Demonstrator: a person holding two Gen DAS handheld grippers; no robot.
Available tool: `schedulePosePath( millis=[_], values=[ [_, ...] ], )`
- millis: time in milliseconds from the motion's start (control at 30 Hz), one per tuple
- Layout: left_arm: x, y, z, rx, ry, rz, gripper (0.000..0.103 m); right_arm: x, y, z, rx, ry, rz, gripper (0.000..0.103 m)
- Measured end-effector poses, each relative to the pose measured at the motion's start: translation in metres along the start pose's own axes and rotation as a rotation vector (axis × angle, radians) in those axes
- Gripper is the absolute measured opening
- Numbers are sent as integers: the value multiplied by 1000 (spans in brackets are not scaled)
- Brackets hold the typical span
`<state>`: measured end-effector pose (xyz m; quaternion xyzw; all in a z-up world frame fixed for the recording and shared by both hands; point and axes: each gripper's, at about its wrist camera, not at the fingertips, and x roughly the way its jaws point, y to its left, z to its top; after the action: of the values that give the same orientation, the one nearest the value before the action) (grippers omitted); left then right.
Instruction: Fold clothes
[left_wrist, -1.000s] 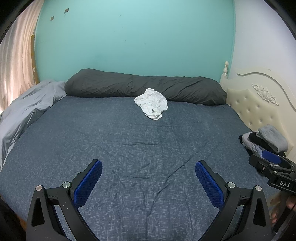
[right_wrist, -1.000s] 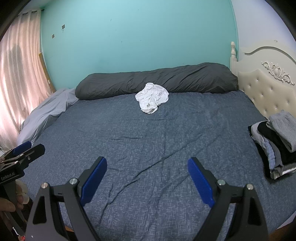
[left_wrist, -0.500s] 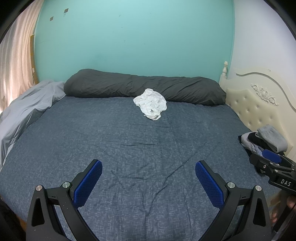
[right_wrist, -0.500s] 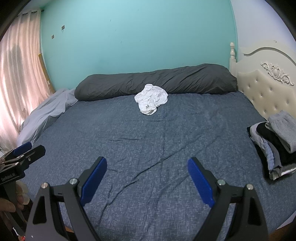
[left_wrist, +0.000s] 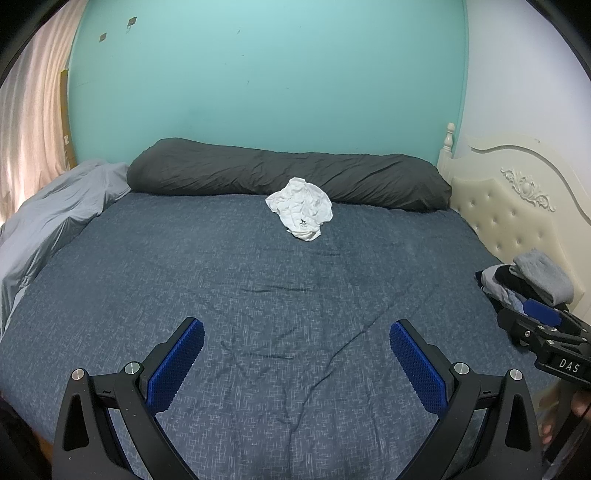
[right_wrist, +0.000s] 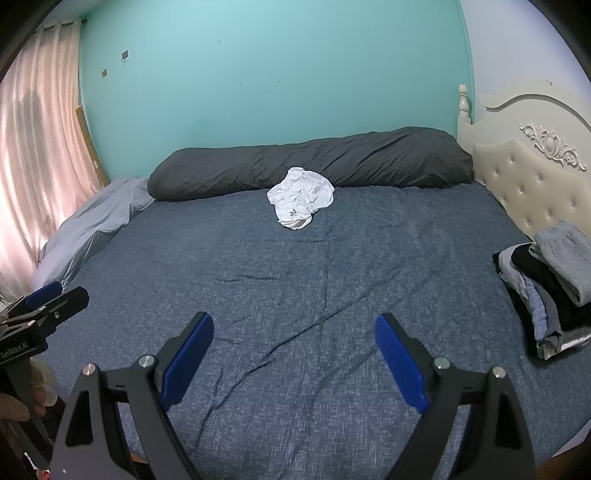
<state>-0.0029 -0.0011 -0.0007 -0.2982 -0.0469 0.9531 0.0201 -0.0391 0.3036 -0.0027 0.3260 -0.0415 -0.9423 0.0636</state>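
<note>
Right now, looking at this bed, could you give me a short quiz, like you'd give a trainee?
1. True or false: the left gripper is shut on the white garment.
2. Which lies beside the cream headboard? A) the stack of folded clothes B) the white garment C) the light grey bedding
3. Fill in: the crumpled white garment lies against the long dark grey ____.

Key:
1. False. Both the left gripper and the right gripper are open, holding nothing, over the blue sheet.
2. A
3. bolster pillow
</note>
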Motion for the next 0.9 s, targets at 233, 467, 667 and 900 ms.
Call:
schedulePosePath(
  millis=[233,467,667,900],
  values=[
    [3,1,3,-2,1,-2,103,2,0,-2,-1,3,-2,90],
    [18,6,3,-20,13,-2,103,12,-4,2,7,15,-2,90],
    [49,18,0,-48,39,2,103,38,-11,-2,23,55,-1,90],
    [111,38,-4,-89,78,21,103,95,-20,0,34,122,9,90]
  ],
)
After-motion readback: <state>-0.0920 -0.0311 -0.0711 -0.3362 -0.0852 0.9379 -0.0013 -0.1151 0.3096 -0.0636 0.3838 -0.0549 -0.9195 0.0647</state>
